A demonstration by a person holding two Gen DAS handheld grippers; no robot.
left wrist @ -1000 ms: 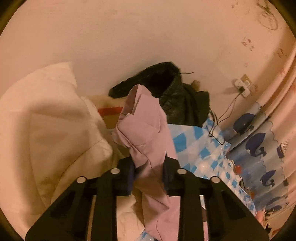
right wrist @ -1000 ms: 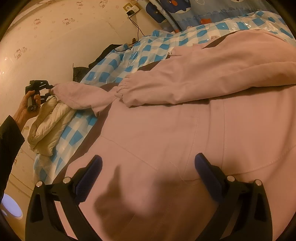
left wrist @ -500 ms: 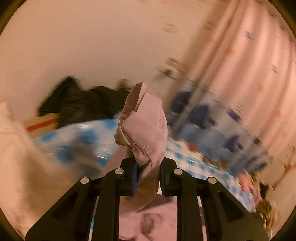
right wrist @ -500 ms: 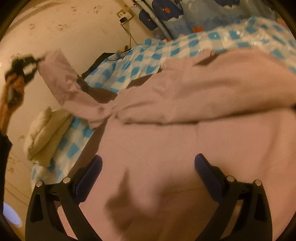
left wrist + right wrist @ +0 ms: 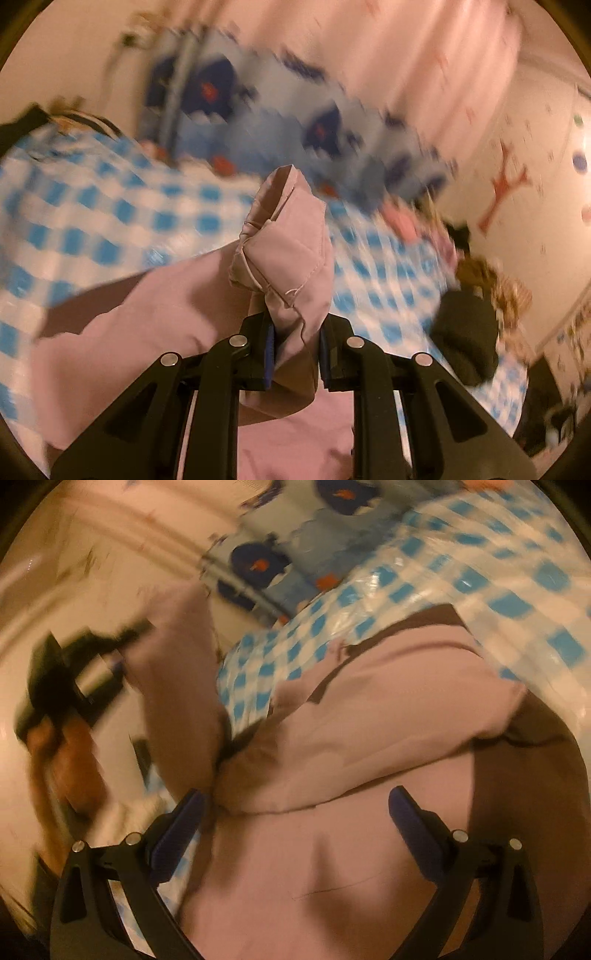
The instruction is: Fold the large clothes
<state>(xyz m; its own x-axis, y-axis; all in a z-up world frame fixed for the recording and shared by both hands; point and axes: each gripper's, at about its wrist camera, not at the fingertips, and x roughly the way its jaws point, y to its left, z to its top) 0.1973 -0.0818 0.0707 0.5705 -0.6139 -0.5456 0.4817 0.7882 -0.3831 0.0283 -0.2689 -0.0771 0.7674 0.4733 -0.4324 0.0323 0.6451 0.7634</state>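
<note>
A large pale pink garment with a brown lining lies spread on a blue-and-white checked cover. My left gripper is shut on the garment's sleeve cuff and holds it raised above the garment body. In the right wrist view the left gripper shows blurred at the left with the sleeve hanging from it. My right gripper is open and empty, low over the garment's body.
A blue curtain with dark whale prints hangs behind the bed. A dark garment and a heap of small things lie at the bed's right side. A cream folded item lies at the left.
My left gripper has lifted the sleeve cuff and swung it right, from over the pillow side toward the garment's body. My right gripper stays open and has shifted a little over the garment.
</note>
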